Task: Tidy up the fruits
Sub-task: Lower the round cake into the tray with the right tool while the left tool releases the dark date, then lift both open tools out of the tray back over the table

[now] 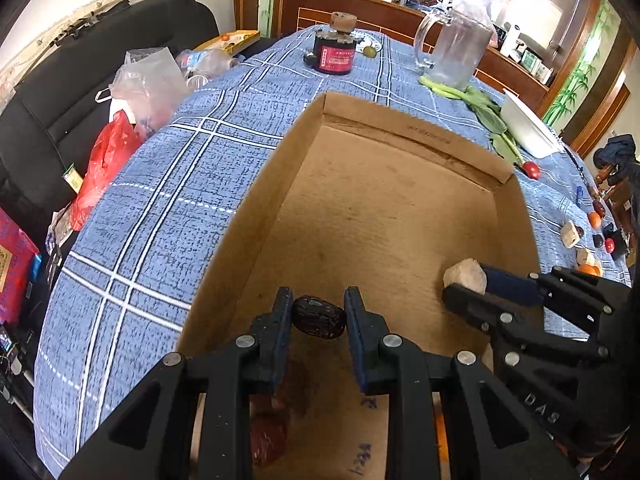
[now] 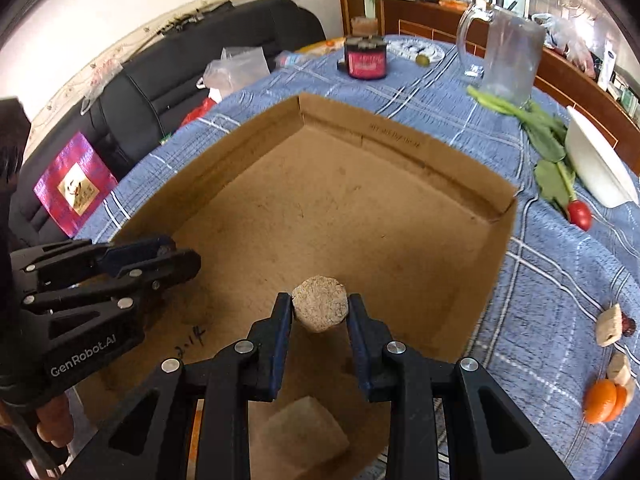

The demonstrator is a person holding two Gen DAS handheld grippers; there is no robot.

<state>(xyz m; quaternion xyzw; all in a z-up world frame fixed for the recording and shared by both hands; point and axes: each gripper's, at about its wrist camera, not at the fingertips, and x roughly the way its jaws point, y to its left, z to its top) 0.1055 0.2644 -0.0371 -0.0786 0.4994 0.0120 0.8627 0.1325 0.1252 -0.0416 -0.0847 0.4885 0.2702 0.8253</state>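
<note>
While both tools are held over the cardboard box, a dark wrinkled date is clamped between the blue pads of the left hand-held gripper, jaws nearly closed on it, w/ the fruit hanging above the box floor near the close end. A pale, grainy round chunk is pinched by the right hand-held gripper, jaws likewise narrowed onto it, also above the box floor; in the left wrist view the same chunk is seen at the right tool's tip, close to the box's right wall. More items are made out under the tools at the box's near end: reddish-brown dates below the left one & a pale block below the right one; rest of the box floor is bare cardboard. Box is set on a blue checked tabletop. Outside it, to the right, 2 orange fruits, pale chunks & a red fruit are left on the cloth, apart from the box. Farther back a glass pitcher, a leafy green, a white dish, a dark jar w/ red label & a small green fruit are seen. A black sofa w/ plastic bags is seen beyond the tabletop's left edge.
</note>
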